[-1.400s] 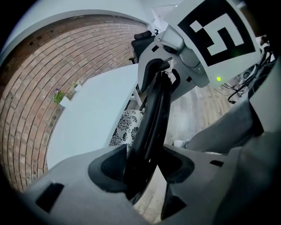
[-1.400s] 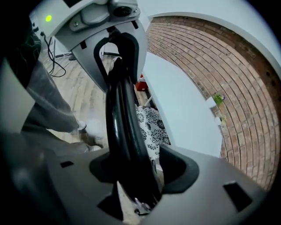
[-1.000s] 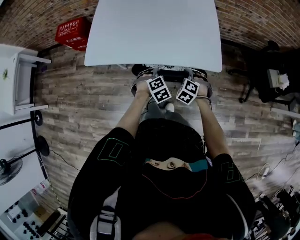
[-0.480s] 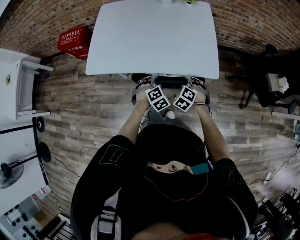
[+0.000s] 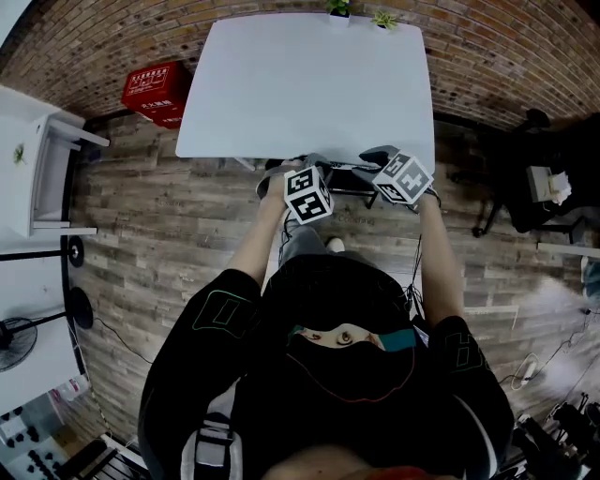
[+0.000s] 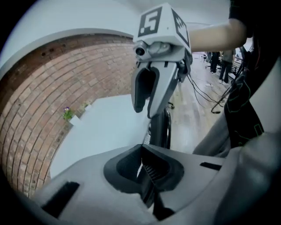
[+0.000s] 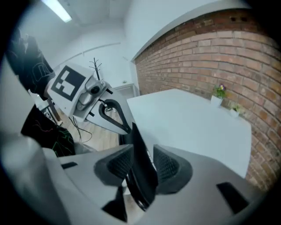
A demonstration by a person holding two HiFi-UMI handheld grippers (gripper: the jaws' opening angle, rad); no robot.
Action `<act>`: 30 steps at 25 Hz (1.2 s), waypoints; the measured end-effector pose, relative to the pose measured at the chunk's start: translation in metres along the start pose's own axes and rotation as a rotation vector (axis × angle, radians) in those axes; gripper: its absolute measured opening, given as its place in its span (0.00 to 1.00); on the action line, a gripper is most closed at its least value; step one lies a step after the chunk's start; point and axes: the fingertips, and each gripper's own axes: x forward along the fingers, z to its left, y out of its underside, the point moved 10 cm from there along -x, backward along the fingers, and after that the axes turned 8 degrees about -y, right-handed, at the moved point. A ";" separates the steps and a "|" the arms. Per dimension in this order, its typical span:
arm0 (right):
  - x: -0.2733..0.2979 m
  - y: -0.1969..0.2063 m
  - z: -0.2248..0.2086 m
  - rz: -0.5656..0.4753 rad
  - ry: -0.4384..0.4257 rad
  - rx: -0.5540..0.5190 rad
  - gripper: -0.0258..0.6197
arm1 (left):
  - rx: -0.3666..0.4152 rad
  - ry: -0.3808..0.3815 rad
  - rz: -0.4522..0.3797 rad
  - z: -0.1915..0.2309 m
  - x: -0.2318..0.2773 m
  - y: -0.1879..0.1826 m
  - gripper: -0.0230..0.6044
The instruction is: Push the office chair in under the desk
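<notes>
The white desk (image 5: 309, 84) stands ahead against the brick wall. Only the top edge of the black office chair's back (image 5: 342, 171) shows at the desk's near edge. My left gripper (image 5: 286, 176) is at the left end of that edge, jaws shut (image 6: 147, 169), and the chair back (image 6: 160, 127) runs on just beyond them. My right gripper (image 5: 380, 161) is at the right end. Its jaws (image 7: 140, 165) are closing, with the thin black back edge (image 7: 139, 145) between the pads and a slim gap still showing. Each gripper view shows the other gripper.
A red crate (image 5: 155, 89) sits on the wooden floor left of the desk. A white cabinet (image 5: 37, 169) stands at the far left, another dark chair (image 5: 534, 169) at the right. Small potted plants (image 5: 356, 13) stand on the desk's far edge. Cables trail on the floor.
The two grippers have spread apart, the right one moving to the right. Less of the chair shows in front of the desk's edge. The view has shifted a little.
</notes>
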 end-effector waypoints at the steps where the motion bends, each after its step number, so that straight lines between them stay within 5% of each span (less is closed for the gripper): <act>1: -0.004 -0.005 -0.003 -0.017 0.029 -0.027 0.26 | -0.026 -0.039 -0.043 0.009 -0.006 -0.007 0.05; 5: -0.025 -0.029 -0.018 -0.161 0.136 -0.052 0.16 | -0.169 -0.231 -0.213 0.052 -0.030 -0.028 0.05; 9: -0.055 -0.062 -0.036 -0.383 0.232 0.011 0.05 | -0.446 -0.366 -0.406 0.093 -0.058 -0.051 0.05; 12: -0.070 -0.087 -0.045 -0.417 0.322 -0.033 0.05 | -0.636 -0.437 -0.516 0.118 -0.076 -0.064 0.05; 17: -0.096 -0.120 -0.052 -0.510 0.423 -0.037 0.04 | -0.764 -0.523 -0.605 0.147 -0.096 -0.076 0.05; 20: -0.112 -0.135 -0.055 -0.509 0.539 -0.008 0.04 | -0.914 -0.572 -0.678 0.160 -0.111 -0.071 0.05; 25: -0.142 -0.148 -0.051 -0.716 0.618 0.166 0.04 | -0.934 -0.675 -0.735 0.178 -0.137 -0.075 0.05; 30: -0.166 -0.144 -0.039 -0.767 0.740 0.178 0.04 | -0.872 -0.771 -0.750 0.183 -0.156 -0.079 0.05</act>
